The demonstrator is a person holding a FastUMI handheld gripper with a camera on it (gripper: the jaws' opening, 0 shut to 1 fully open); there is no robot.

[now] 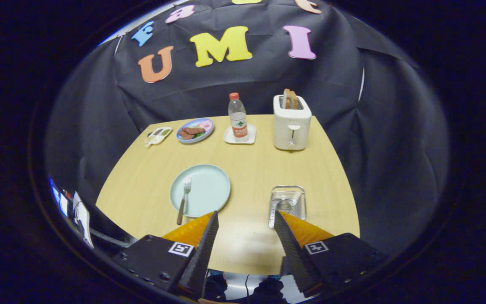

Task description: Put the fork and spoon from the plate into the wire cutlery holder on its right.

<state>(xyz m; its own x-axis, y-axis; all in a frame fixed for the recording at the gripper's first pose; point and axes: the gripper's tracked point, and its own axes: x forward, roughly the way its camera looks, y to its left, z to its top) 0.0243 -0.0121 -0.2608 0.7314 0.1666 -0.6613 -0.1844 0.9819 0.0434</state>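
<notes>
My gripper (246,219) hangs above the near edge of the table (251,169), its two fingers spread wide apart with nothing between them but bare wood.

Just ahead of the left finger sits the pale plate (209,185). The fork (184,199) lies along the plate's left side, tines pointing far, with its brown handle reaching over the near rim onto the table. I see no spoon on the plate.

Just ahead of the right finger, to the right of the plate and apart from it, stands the wire cutlery holder (288,203). Something rounded and shiny seems to sit inside it; it may be the spoon, but I cannot tell for sure.

Farther off, along the far side of the table from left to right, are a small white tray (157,136), a dish of food (195,130), a bottle (238,117) on a white coaster, and a toaster (292,122) holding two slices.

I judge the fork to be the step in hand. The next move calls for swinging left, lowering over the handle, and closing across its thin width, as it lies flat and low.
</notes>
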